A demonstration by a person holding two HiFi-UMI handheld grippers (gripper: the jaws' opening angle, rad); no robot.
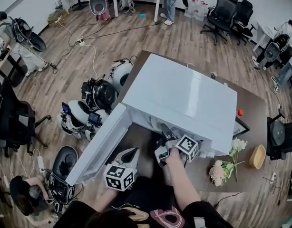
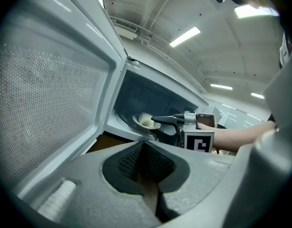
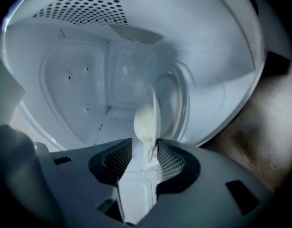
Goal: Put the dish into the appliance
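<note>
The white microwave (image 1: 184, 96) is standing on the brown tabletop (image 1: 253, 106), and its door (image 1: 101, 146) is hanging wide open to the left. The right tongs (image 3: 145, 148) are reaching into the cavity from the near side. The small pale dish (image 3: 146, 120) is sitting low inside the cavity, close to the open front, and its rim is lying between the two jaws of the right tongs. These jaws are standing somewhat apart, and the pads seem not to be pressing on the rim, though the view there is tight. The left tongs (image 2: 145, 144) are hovering outside, on the near left, just beside the open door, and are pointing towards the cavity. Their jaws are clenched together, holding nothing. To the right of the microwave, a bunch of pale flowers (image 1: 224, 167) is lying on the tabletop near a yellow bowl (image 1: 257, 156).
</note>
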